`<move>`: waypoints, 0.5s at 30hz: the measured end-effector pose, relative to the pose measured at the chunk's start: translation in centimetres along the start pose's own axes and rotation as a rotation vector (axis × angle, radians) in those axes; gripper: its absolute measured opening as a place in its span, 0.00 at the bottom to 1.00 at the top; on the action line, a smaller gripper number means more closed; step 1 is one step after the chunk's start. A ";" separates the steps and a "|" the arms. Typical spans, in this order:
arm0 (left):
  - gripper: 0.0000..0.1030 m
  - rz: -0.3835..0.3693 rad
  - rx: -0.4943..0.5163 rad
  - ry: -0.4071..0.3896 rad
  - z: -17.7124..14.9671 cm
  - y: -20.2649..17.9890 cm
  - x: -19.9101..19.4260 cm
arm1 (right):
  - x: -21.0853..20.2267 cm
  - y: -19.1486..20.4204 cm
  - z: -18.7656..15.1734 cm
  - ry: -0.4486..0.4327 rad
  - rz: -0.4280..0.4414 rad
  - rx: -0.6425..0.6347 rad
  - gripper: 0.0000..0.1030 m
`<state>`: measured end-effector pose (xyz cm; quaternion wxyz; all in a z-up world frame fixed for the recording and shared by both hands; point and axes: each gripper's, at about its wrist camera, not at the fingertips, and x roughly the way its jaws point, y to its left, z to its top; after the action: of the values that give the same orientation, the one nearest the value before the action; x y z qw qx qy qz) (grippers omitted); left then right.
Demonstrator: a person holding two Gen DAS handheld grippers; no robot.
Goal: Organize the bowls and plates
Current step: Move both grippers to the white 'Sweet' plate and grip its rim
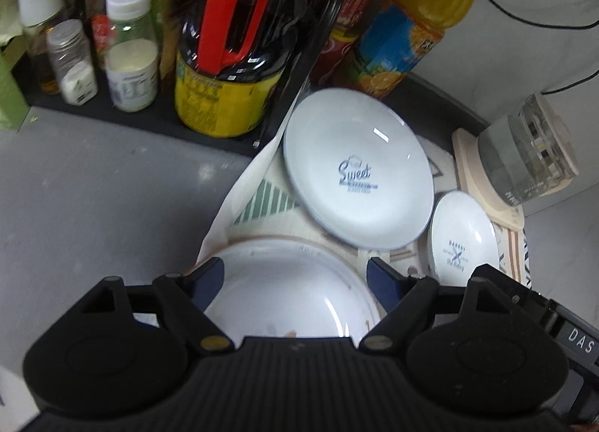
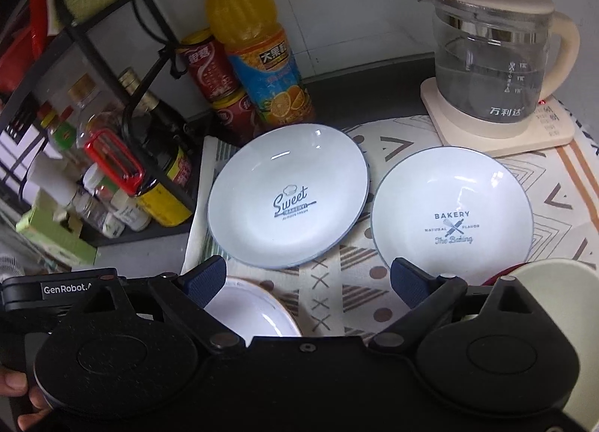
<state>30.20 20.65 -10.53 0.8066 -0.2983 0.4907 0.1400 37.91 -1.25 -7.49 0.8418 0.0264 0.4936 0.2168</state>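
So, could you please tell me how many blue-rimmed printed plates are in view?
2: the Sweet plate toward the orange juice bottle, the Bakery plate beside it, nearer the kettle.

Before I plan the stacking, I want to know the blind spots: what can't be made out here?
- Brown-rimmed plate: near half hidden by the left hand-held gripper in left wrist view, and by the right hand-held gripper in right wrist view.
- Cream bowl: cut off by right wrist view's edge.
- Bakery plate: lower edge behind gripper, left wrist view.
- Spice jar labels: too blurred.
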 end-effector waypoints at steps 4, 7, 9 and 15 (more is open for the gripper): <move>0.76 -0.064 -0.018 -0.003 1.2 0.3 1.5 | 1.2 -0.5 0.7 0.000 0.004 0.076 0.90; 0.70 -0.081 -0.059 0.000 2.1 0.8 3.0 | 2.4 -1.2 1.3 -0.007 -0.001 0.145 0.83; 0.61 -0.103 -0.091 0.005 2.6 1.2 4.0 | 3.5 -1.7 1.6 0.009 0.008 0.196 0.73; 0.45 -0.148 -0.132 0.018 3.6 1.6 6.7 | 6.7 -3.1 1.4 0.043 0.034 0.363 0.68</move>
<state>35.13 23.74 -15.69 0.7888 -0.3878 0.4642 0.1094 42.97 -1.24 -13.09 0.8086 0.1816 0.5421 0.1388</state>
